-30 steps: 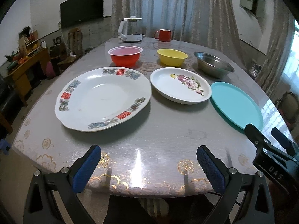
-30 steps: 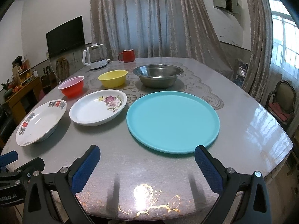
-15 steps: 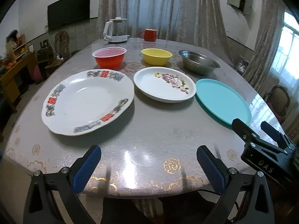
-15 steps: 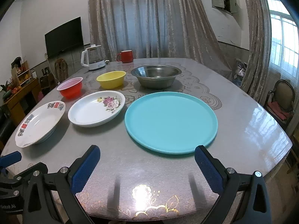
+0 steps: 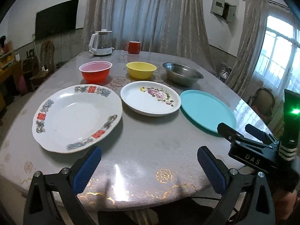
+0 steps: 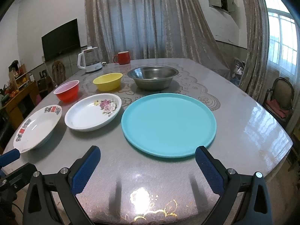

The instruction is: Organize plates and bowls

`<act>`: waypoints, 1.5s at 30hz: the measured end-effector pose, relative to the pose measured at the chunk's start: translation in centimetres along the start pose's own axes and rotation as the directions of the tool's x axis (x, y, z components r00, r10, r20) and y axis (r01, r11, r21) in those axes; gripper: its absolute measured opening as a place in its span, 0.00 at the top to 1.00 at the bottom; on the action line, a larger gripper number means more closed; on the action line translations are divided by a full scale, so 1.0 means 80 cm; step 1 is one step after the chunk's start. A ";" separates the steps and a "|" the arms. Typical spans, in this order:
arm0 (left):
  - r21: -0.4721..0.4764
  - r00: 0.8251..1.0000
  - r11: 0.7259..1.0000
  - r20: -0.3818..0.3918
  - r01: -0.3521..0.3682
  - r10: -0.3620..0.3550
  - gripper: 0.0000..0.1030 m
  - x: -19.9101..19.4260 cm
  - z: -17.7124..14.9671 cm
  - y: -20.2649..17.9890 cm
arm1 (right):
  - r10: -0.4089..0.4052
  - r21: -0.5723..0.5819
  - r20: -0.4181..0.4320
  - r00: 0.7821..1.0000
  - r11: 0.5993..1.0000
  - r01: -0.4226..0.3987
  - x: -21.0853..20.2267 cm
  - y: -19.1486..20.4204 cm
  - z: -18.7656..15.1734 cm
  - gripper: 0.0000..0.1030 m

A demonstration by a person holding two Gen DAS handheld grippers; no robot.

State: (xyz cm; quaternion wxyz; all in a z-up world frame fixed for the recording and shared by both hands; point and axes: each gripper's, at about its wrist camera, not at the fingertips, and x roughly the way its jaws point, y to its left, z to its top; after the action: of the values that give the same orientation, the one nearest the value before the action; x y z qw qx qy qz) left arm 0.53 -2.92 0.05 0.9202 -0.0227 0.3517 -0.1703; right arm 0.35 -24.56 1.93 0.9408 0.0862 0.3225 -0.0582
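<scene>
- Two grippers show in the left wrist view: the left gripper point(image 5: 149, 166) hangs over the near edge of the table point(image 5: 150, 150) with its blue pads wide apart and nothing between them, its frame cut off at the bottom.
- In that view the right gripper point(image 5: 241, 129) juts in from the right, only partly seen, its far finger half hidden behind the near one.
- Three plates lie in a row there: the large white plate point(image 5: 76, 112) with red and grey rim marks on the left, the flowered plate point(image 5: 151, 98) in the middle, the teal plate point(image 5: 207, 110) on the right, its near rim covered by the right gripper.
- Behind them stand the red bowl point(image 5: 95, 73), the yellow bowl point(image 5: 141, 72) and the steel bowl point(image 5: 182, 74), each apart from its neighbours; a kettle point(image 5: 101, 44) and a red mug point(image 5: 133, 47) sit at the far edge.
- In the right wrist view the right gripper point(image 6: 147, 166) has its fingers spread and empty, just short of the teal plate point(image 6: 168, 124).
- The left gripper point(image 6: 7, 159) is cropped at the left edge there, one blue tip showing; its opening cannot be read from this view.
- The same view shows the flowered plate point(image 6: 92, 111), the large white plate point(image 6: 37, 128), the red bowl point(image 6: 67, 93), the yellow bowl point(image 6: 107, 81) and the steel bowl point(image 6: 152, 79) on the table point(image 6: 243, 121).
</scene>
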 end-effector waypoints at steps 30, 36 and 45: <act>-0.160 0.982 0.980 0.129 -0.116 0.137 0.00 -0.016 0.064 0.168 | 0.294 -0.180 -0.125 0.948 0.933 -0.313 0.033 0.078 0.031 0.00; -0.126 0.987 0.985 0.100 -0.114 0.127 0.00 0.005 0.083 0.194 | 0.361 -0.145 -0.193 0.912 0.909 -0.390 0.049 0.093 0.040 0.10; -0.093 0.992 0.989 0.041 -0.116 0.120 0.02 0.034 0.085 0.205 | 0.459 -0.044 -0.289 0.840 0.870 -0.490 0.076 0.124 0.040 0.30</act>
State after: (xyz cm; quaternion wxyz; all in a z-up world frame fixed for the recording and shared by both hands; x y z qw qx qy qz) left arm 11.78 11.11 0.78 0.9347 -0.0475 0.3382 -0.0987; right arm 8.69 -15.82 1.89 0.8763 0.1157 0.4188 0.2078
